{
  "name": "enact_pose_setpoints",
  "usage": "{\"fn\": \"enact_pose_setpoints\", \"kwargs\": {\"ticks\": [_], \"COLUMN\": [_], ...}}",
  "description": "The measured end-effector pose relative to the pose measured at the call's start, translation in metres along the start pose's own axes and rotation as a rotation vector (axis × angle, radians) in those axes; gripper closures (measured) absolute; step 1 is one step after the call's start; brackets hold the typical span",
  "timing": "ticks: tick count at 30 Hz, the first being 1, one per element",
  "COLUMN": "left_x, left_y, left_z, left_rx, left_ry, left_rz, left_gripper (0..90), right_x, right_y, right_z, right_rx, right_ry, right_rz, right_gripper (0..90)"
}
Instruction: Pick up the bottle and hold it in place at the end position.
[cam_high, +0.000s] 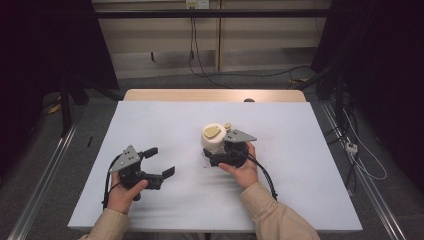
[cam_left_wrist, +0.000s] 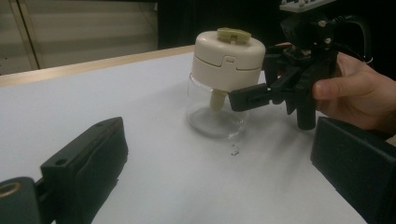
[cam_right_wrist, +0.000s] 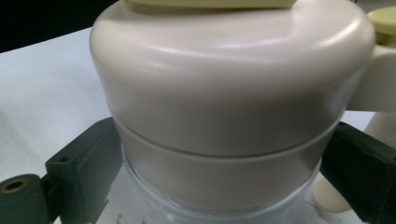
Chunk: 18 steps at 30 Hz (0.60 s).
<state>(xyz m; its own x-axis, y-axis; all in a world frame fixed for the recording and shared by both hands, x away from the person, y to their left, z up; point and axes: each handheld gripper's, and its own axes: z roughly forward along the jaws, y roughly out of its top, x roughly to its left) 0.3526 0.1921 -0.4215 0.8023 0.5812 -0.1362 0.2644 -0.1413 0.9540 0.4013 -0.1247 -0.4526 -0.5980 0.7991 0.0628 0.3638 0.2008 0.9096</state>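
Clear jar (cam_high: 214, 146) with cream lid (cam_high: 215, 134) (olive knob on top) stands upright on the white table (cam_high: 300, 165), just right of centre in the high view. Right gripper (cam_high: 220, 152) jaws sit either side of the jar under the lid, closed around it as far as the right gripper view shows. Left gripper (cam_high: 161, 161) at lower left of the frame, jaws wide, holding nothing, well apart from the jar

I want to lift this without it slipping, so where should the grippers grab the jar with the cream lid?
Probably around the clear jar wall just under the cream lid, coming in level from the side as the right gripper does. It stands upright, and the lid overhangs the glass, likely stopping a slip.
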Motion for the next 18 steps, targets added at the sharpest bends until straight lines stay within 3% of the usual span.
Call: {"fn": "enact_pose_setpoints", "kwargs": {"ticks": [18], "left_x": [0.0], "left_y": [0.014], "left_z": [0.027], "left_rx": [0.059], "left_ry": [0.004], "left_rz": [-0.027], "left_gripper": [3.6], "right_x": [0.001], "right_y": [-0.002], "right_z": [0.0], "right_rx": [0.0], "right_ry": [-0.007], "right_rz": [-0.003], "right_gripper": [5.0]}}
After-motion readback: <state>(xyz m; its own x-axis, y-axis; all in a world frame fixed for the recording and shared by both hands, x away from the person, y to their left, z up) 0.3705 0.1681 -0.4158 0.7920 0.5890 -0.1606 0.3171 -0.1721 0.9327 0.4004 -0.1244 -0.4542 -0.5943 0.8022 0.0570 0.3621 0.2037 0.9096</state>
